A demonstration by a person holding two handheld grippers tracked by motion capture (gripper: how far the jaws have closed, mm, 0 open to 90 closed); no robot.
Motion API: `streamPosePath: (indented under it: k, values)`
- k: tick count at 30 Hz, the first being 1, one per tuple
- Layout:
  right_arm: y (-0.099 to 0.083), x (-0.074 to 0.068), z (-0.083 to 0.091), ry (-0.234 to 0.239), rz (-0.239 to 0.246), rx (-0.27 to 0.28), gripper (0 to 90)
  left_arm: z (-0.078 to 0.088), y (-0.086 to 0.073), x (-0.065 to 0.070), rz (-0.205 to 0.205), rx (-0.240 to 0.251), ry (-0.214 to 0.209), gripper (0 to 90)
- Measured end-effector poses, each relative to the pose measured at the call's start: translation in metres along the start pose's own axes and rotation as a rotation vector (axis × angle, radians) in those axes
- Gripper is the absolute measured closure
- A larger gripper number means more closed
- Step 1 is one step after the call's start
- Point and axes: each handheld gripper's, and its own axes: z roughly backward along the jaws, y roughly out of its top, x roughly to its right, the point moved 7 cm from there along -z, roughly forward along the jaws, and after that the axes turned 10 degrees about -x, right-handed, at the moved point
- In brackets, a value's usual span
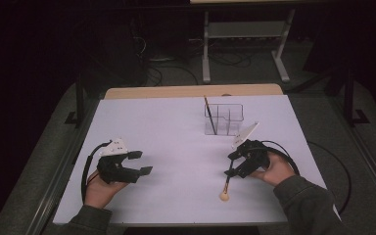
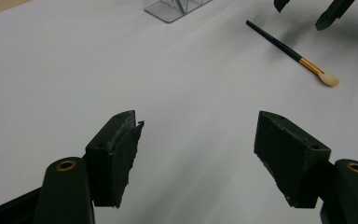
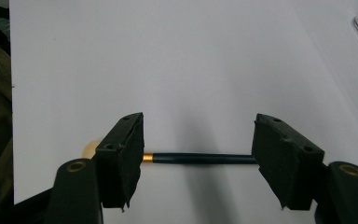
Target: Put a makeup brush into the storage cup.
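The right gripper hangs low over the brush, its jaws spread wide. In the right gripper view the dark handle runs crosswise behind the two pads, which stand apart with white table between them. Whether the pads touch the handle is hard to judge from here; they look clear of it. The brush lies flat on the white table, nearer the person than the clear plastic holder, with its pale tip pointing away from the holder. A second dark brush stands slanted in the holder. Far to the left of the holder, the left gripper has its jaws wide with nothing between them, held just above the table.
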Motion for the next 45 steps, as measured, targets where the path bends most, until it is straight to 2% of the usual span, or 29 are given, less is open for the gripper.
streamPosePath:
  k: [12, 17, 24, 27, 45]
  values:
    - [-0.005, -0.005, 0.000, 0.012, 0.027, -0.026, 33.0, 0.000, 0.000, 0.000, 0.002, 0.001, -0.003, 29.5]
    - [-0.007, -0.007, 0.000, 0.015, 0.052, -0.047, 33.0, -0.001, 0.000, 0.000, 0.001, -0.001, -0.004, 29.5]
    - [-0.003, -0.010, -0.010, 0.019, 0.122, -0.100, 32.8, -0.001, 0.000, 0.000, -0.002, -0.002, -0.006, 29.5]
    - [-0.003, -0.011, -0.014, 0.021, 0.139, -0.123, 33.1, -0.001, 0.000, 0.000, 0.008, -0.001, -0.007, 29.5]
    - [-0.003, -0.009, -0.034, 0.019, 0.219, -0.203, 39.4, -0.001, -0.001, -0.001, 0.005, -0.002, -0.006, 29.5]
